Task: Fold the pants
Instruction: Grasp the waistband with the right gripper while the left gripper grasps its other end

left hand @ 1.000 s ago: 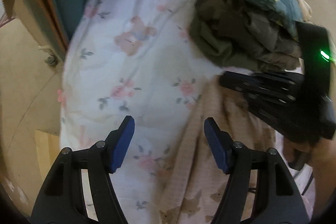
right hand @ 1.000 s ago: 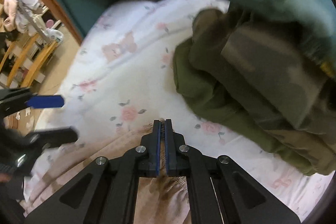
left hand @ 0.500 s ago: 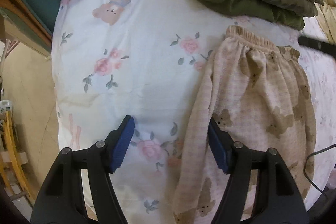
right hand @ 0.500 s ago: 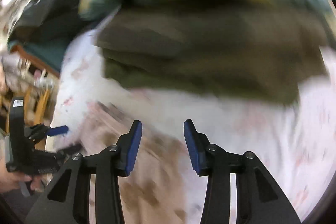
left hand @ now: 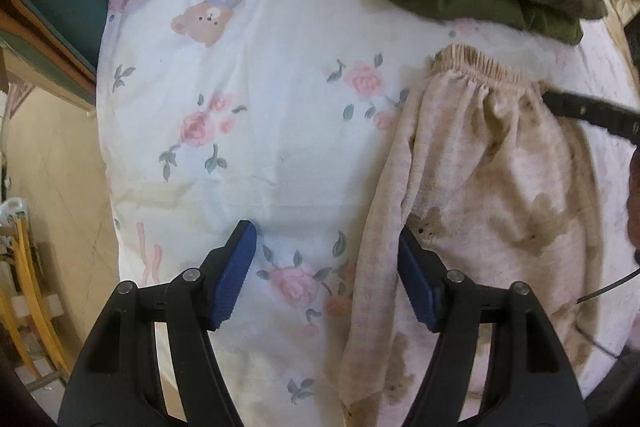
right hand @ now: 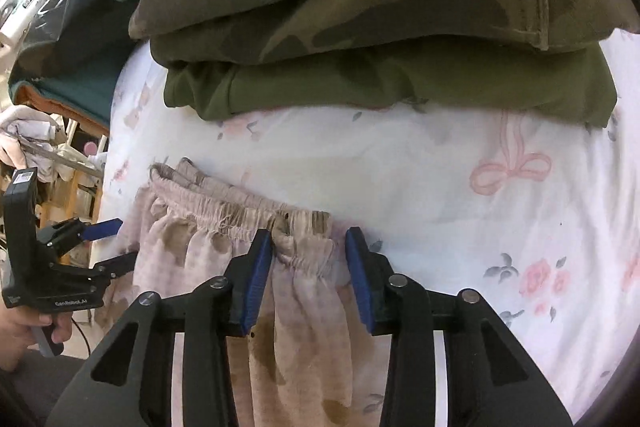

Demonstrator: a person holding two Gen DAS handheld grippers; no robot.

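The bear-print pants [left hand: 492, 187] are lying on the flowered sheet [left hand: 260, 75], seemingly halved lengthwise but not yet folded across, while the right gripper [right hand: 308, 251] is closing around the waistband and the left gripper [left hand: 326, 259] is hanging spread, empty, beside the leg.

Pants [left hand: 492, 195] lie on the bedsheet [left hand: 260, 131], folded clothes stack [right hand: 360, 27] just behind their waistband.

left gripper [left hand: 326, 269]: black frame, blue ribbed pads, silver screws | right gripper [right hand: 308, 271]: same
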